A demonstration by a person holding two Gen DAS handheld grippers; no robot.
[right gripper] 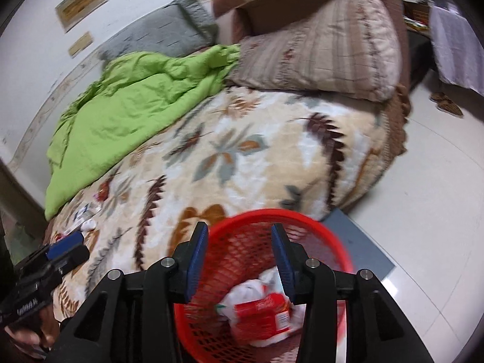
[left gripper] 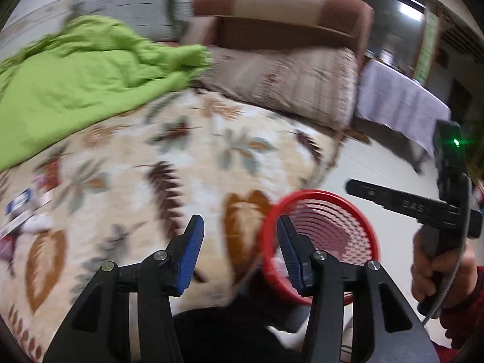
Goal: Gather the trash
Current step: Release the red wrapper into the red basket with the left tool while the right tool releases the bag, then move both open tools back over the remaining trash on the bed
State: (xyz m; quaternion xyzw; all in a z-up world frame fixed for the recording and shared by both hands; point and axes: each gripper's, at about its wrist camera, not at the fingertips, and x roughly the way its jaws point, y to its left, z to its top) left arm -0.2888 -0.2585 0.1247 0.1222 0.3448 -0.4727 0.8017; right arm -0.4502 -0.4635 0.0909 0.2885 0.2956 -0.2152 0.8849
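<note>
A red mesh basket [right gripper: 329, 236] stands on the floor against the side of the bed. Inside it lie a red packet [right gripper: 263, 317] and crumpled white wrappers [right gripper: 246, 292]. My right gripper [right gripper: 239, 230] hovers open right over the basket, with nothing between its blue pads. My left gripper [left gripper: 239, 227] is open and empty above the bed's edge, with the basket [left gripper: 317, 193] just to its right. Several small wrappers [left gripper: 21, 211] lie on the floral blanket at the far left, and the right wrist view shows those wrappers [right gripper: 86, 214] too.
A floral blanket [right gripper: 242, 157] covers the bed, with a green quilt [right gripper: 127, 106] and a striped pillow [right gripper: 317, 51] at its far side. A grey mat [right gripper: 363, 248] lies on the pale floor by the basket. A cloth-covered table [left gripper: 399, 103] stands at the right.
</note>
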